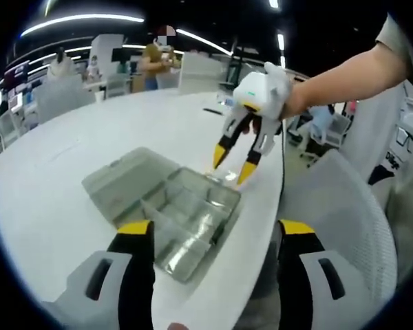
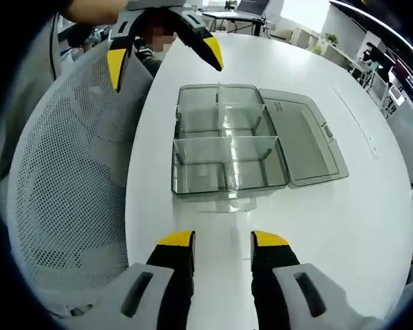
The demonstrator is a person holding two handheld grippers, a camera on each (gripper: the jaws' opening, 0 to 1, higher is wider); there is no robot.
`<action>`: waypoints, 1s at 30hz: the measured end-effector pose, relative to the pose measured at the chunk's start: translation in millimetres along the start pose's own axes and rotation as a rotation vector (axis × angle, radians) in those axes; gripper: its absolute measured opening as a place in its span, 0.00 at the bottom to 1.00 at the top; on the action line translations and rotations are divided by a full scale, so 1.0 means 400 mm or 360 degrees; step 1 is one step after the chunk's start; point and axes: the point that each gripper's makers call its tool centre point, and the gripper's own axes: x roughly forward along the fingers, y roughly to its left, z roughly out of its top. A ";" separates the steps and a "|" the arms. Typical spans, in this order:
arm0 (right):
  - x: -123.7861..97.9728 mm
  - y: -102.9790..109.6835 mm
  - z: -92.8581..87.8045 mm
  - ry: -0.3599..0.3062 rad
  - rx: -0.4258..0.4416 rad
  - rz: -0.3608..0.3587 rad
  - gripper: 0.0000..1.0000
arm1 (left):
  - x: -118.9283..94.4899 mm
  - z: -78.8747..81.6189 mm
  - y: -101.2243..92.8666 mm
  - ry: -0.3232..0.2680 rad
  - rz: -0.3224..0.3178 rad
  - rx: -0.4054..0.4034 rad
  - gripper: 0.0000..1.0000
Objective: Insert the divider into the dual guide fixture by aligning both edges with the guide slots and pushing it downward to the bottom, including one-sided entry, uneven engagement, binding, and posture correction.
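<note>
A clear compartment box (image 2: 227, 141) with its lid (image 2: 303, 141) flung open sits near the white table's (image 2: 296, 240) edge. A small clear divider (image 2: 234, 203) lies on the table against the box. Both the left gripper (image 2: 164, 49) and the right gripper (image 1: 232, 159) hover with jaws apart, holding nothing.

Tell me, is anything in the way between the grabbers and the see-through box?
Nothing visible is. The clear box lies open on the white table, lid flat beside it. The right gripper hovers just off its near edge, jaws open, bare table between. The left gripper hangs open past the far side.
</note>
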 end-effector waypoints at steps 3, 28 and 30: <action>-0.008 -0.001 -0.002 -0.0005 0.0018 -0.0014 0.27 | 0.001 0.002 -0.003 0.0002 -0.0006 0.0005 0.71; -0.070 0.045 0.133 -0.0108 -0.0156 -0.0086 0.27 | 0.032 0.047 -0.014 -0.0032 -0.0040 -0.0049 0.59; -0.072 0.048 0.143 -0.0114 -0.0167 -0.0087 0.27 | 0.034 0.053 -0.015 -0.0038 -0.0040 -0.0054 0.58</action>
